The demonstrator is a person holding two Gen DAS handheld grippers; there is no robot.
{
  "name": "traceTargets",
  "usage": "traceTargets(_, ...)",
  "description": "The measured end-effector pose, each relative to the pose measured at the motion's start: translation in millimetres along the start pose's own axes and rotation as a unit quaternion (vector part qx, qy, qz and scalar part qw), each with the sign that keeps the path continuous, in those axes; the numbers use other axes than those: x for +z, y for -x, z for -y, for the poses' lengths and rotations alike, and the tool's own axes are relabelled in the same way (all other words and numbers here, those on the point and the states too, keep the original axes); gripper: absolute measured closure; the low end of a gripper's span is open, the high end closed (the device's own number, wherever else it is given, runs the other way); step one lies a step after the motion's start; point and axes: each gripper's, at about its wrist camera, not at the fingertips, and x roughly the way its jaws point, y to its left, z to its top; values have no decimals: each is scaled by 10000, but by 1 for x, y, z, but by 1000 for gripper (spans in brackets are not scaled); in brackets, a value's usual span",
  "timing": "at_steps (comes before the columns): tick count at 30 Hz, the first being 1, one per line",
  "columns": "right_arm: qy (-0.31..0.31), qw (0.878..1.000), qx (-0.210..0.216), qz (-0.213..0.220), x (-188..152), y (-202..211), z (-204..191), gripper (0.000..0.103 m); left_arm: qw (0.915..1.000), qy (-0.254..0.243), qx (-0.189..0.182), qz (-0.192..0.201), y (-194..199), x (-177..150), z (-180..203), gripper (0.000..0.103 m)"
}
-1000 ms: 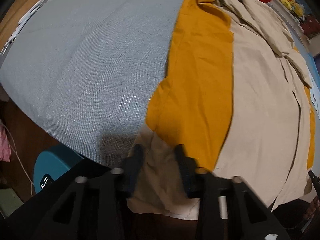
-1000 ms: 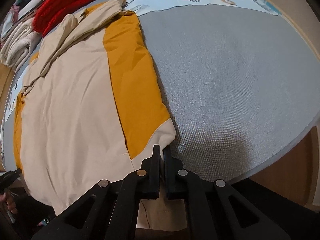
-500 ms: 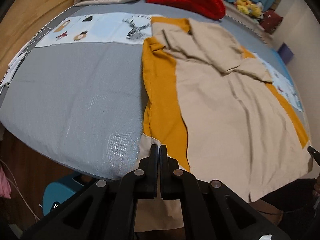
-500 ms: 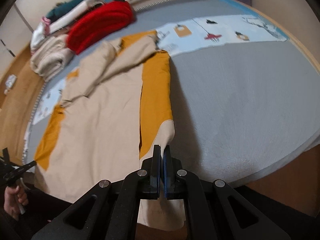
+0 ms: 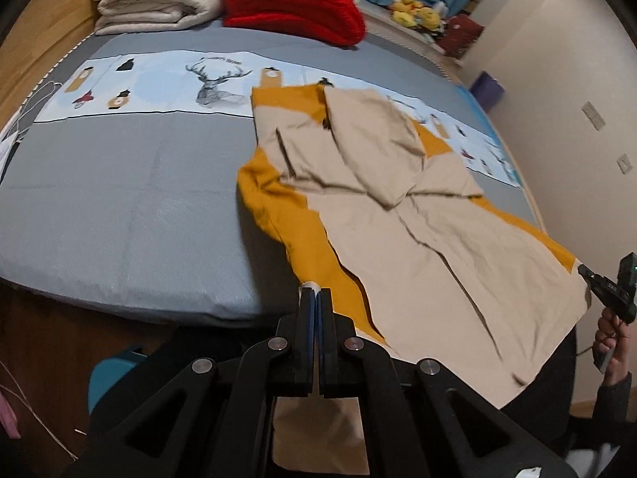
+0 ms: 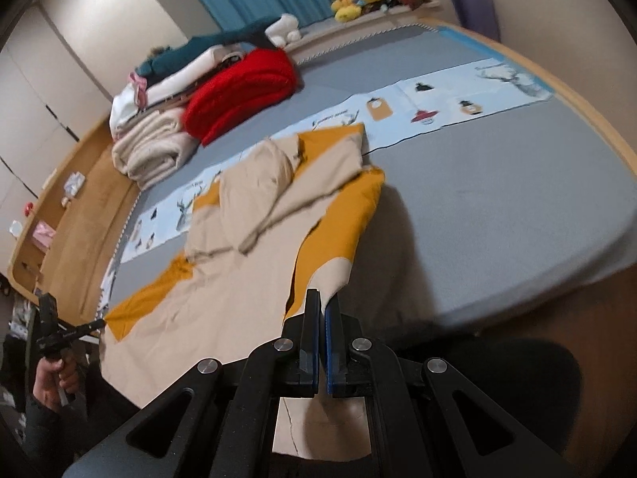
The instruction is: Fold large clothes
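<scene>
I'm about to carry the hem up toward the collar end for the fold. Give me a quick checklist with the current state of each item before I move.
1. Left gripper shut on the garment hem corner: ok, cloth pinched between the fingers.
2. Right gripper shut on the other hem corner: ok.
3. Sleeves folded in over the garment's chest: ok, both lie crossed on the beige panel.
4. Garment body flat: not ok, the orange side panel near the left gripper is bunched and rippled.
5. Landing zone at the collar end: ok, only the printed strip lies there; red blanket sits further back.
6. Hem taut between the grippers: cannot tell.
</scene>
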Motion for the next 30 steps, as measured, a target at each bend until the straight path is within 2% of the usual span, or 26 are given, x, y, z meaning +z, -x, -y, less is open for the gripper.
traceTargets(3, -86, 9999, -37, 73, -10, 20, 6, 101, 9999, 70, -104, 3, 6, -3, 1, 103)
traceTargets(6, 45, 9998, -137, 155, -7, 19, 5, 101, 9998, 185, -33, -7, -4, 7, -3, 103)
traceTargets(11, 54, 9996, -167, 203, 30, -13, 7, 101, 9990, 429, -119, 19, -34, 41, -10, 103)
traceTargets(17, 507, 9976, -418, 228, 102, -85, 0, 101, 9979, 643, -49, 49, -100, 99, -39, 103)
traceTargets(23, 760, 9947, -686, -101, 172, -192, 12, 101, 9941, 1082, -24, 1, -174, 138, -78, 103)
traceTargets(25, 722, 9942, -771, -201, 183, -227, 21, 101, 9911, 1313, -21, -219, -193, 142, -88, 103)
traceTargets(27, 635, 9938, -867, -268, 184, -254, 28, 101, 9901, 1386, 26, -219, -198, 149, -92, 103)
traceTargets(30, 401, 9912, -1091, -634, 184, -288, 40, 100, 9883, 1493, 36, -311, -203, 150, -97, 103)
